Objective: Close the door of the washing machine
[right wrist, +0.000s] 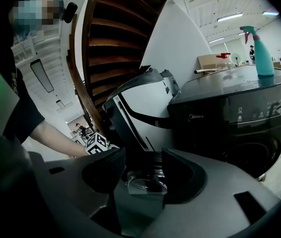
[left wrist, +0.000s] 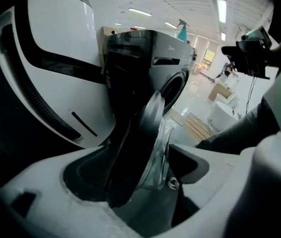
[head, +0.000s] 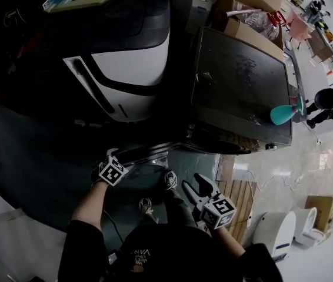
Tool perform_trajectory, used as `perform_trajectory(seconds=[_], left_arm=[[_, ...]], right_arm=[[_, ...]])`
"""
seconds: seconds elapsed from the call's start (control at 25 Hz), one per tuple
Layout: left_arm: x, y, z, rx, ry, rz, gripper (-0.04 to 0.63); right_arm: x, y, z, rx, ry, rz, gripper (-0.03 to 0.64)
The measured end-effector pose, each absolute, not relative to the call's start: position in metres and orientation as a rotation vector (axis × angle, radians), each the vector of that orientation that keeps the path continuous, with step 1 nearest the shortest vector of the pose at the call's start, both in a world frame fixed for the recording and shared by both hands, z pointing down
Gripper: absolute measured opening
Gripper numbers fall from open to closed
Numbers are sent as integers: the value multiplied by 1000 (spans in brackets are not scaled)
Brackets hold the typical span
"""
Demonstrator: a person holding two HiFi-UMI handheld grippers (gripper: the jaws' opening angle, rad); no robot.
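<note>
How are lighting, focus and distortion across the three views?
Head view: dim, left side near black, fisheye bends the washing machine. Left gripper view: door soft and dark at close range, ceiling lights glare. Right gripper view: strong barrel curve, spray bottle sharp.

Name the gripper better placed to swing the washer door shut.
Left. The left gripper is clamped on the rim of the door; the right gripper is open, short of it.

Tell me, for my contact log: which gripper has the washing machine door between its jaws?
The left gripper: the door has its rim between that gripper's jaws. The right gripper is open, gripping nothing.
</note>
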State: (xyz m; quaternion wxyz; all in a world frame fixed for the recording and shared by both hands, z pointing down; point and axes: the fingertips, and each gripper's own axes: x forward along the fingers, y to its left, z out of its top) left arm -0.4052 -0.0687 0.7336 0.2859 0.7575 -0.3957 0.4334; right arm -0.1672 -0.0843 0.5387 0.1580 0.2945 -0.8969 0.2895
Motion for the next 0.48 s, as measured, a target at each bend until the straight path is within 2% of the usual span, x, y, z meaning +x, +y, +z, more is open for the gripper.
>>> perform_trajectory(seconds=[0.48], left_arm=[[-387,-43,742,2047,-889,1280,413]], right_arm=[[-143,-41,548,950,-2546,879,209]])
